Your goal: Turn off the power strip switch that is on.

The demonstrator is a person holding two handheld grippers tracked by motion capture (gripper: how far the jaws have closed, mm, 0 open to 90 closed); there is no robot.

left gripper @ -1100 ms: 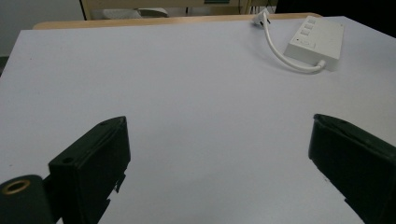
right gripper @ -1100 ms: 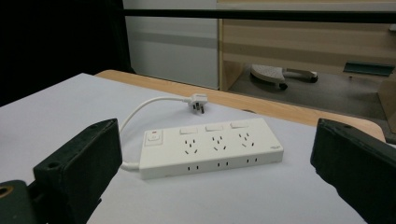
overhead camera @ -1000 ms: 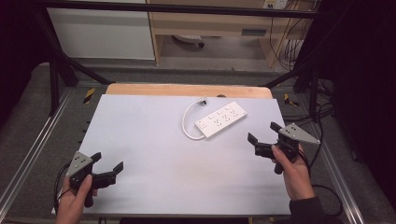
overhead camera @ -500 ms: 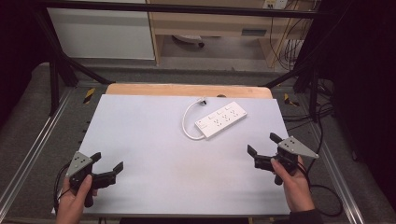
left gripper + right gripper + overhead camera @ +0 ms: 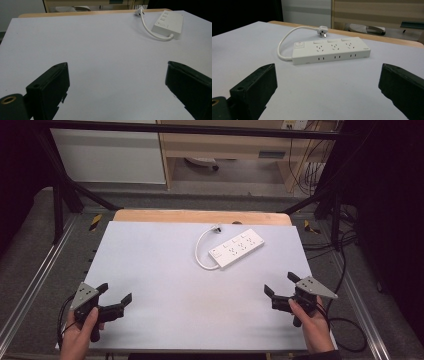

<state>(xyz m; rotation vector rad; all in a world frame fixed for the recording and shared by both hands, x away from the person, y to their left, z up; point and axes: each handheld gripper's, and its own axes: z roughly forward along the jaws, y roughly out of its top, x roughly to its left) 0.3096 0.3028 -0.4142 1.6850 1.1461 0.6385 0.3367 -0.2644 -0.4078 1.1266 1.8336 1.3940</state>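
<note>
Now we hold the left claw [image 5: 114,296] spread wide and empty at seven o'clock on the white worktop [image 5: 165,270], the right claw [image 5: 280,286] likewise spread at five o'clock. Well apart, toward one o'clock, lies the white power strip [image 5: 236,248], cord [image 5: 202,245] curling beside it.

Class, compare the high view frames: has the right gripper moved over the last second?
Yes. The right gripper has drawn back toward the person's near table edge, farther from the power strip, which lies where it was.
</note>
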